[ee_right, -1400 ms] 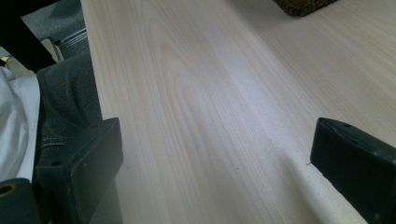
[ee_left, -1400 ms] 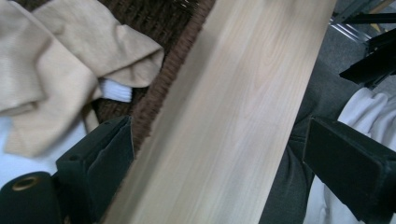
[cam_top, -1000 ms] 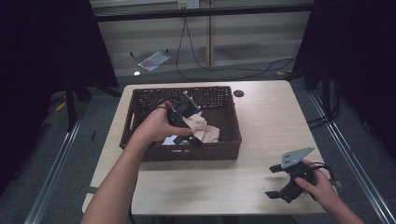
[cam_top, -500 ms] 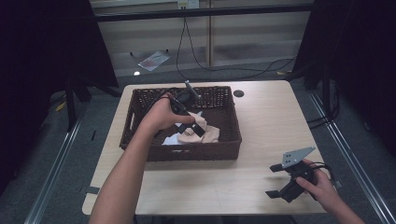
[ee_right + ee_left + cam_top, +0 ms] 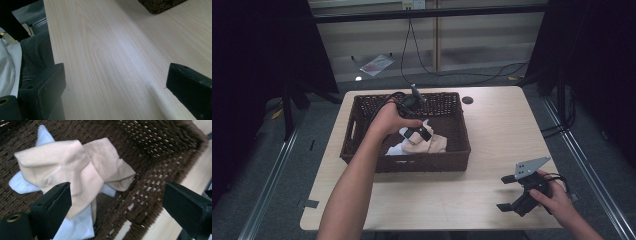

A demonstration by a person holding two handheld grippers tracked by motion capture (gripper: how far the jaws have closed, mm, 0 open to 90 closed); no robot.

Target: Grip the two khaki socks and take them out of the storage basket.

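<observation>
A: Where is the left gripper [image 5: 418, 131]?

B: Inside the basket [image 5: 362, 116], held above the cloths. Its jaws stand wide apart with nothing between them.

A: What lies under them?

B: A beige cloth [image 5: 72, 167], crumpled and folded over itself. In the left gripper view it sits just past the left fingertip [image 5: 58, 197] and reaches toward the middle of the gap. A white cloth [image 5: 75, 227] lies under it, showing at the edges and close below the same fingertip. The right fingertip [image 5: 185, 205] hangs over the basket's wall and the table beyond.

A: Are the fingers touching the beige cloth?

B: I cannot tell; the left one overlaps it in the picture, but contact is not clear.

A: And the right gripper [image 5: 511, 192]?

B: Near the table's [image 5: 492, 120] front right corner, well apart from the basket. Its jaws are spread too, empty, with bare tabletop [image 5: 112, 57] between the fingertips. The basket's corner [image 5: 160, 5] shows far ahead of them.
</observation>
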